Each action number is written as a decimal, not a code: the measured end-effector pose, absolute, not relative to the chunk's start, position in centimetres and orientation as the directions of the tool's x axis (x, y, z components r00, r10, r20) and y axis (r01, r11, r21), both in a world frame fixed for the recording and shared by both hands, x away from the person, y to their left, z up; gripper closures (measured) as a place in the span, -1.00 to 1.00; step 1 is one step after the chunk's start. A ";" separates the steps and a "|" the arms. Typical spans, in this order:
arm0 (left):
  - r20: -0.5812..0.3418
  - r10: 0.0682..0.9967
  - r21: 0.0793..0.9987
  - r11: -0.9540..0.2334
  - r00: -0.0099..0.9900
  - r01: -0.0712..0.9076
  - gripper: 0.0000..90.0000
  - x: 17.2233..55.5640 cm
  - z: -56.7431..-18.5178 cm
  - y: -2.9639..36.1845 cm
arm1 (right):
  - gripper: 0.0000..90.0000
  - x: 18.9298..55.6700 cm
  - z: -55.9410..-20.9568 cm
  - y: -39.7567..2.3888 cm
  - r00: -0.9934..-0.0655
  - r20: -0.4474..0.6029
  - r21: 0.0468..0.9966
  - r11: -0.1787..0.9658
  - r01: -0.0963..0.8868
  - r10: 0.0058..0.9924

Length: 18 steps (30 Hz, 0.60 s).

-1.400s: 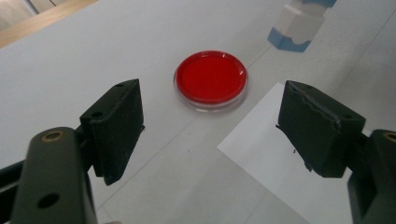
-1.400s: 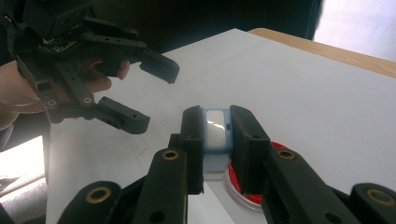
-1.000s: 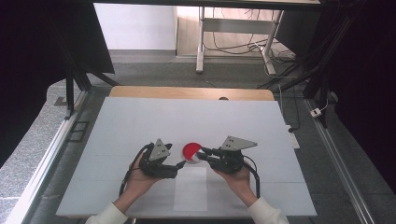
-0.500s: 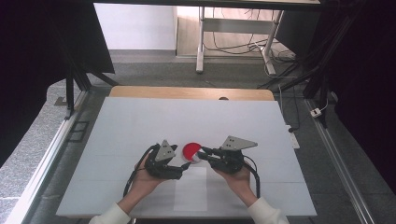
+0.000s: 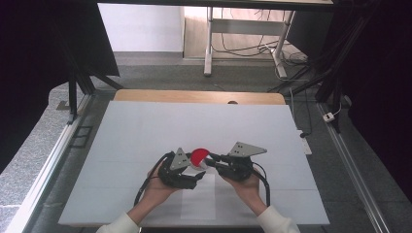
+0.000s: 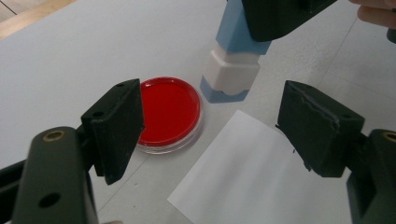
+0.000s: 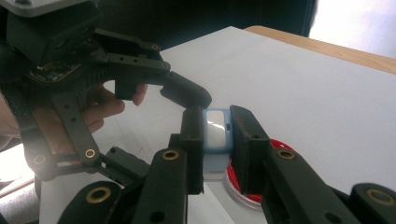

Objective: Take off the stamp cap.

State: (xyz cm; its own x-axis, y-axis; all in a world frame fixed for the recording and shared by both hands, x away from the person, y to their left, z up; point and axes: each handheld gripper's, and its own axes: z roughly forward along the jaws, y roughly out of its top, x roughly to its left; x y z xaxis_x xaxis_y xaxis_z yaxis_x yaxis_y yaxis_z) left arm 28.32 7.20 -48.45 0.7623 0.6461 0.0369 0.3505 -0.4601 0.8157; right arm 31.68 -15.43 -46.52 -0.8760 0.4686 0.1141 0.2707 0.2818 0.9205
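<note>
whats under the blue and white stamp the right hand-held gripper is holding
Bare white table, beside the red ink pad and near the paper sheet's corner. The stamp stands base down, so its printing face is hidden.

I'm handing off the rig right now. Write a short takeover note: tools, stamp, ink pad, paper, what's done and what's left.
Right tool: shut on the blue-and-white stamp, held upright with its base on the table, just beside the red ink pad.
Left tool: open, empty, hovering over the near edge of the pad and the corner of the white paper.
Done: stamp gripped; pad is uncovered.
Left: no print visible on the paper; likely ink the stamp, then press it on the sheet.
</note>
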 end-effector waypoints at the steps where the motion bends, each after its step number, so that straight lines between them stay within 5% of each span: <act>1: 0.037 0.647 0.816 -0.460 0.761 0.352 -0.49 28.3 -48.5 7.1 | 0.67 31.7 -46.5 -15.4 -0.876 0.115 0.921 0.280 0.271 0.469; 18: 0.059 0.646 0.809 -0.477 0.761 0.343 -0.42 28.9 -49.4 5.5 | 0.67 31.7 -46.7 -15.4 -0.870 0.121 0.922 0.270 0.277 0.477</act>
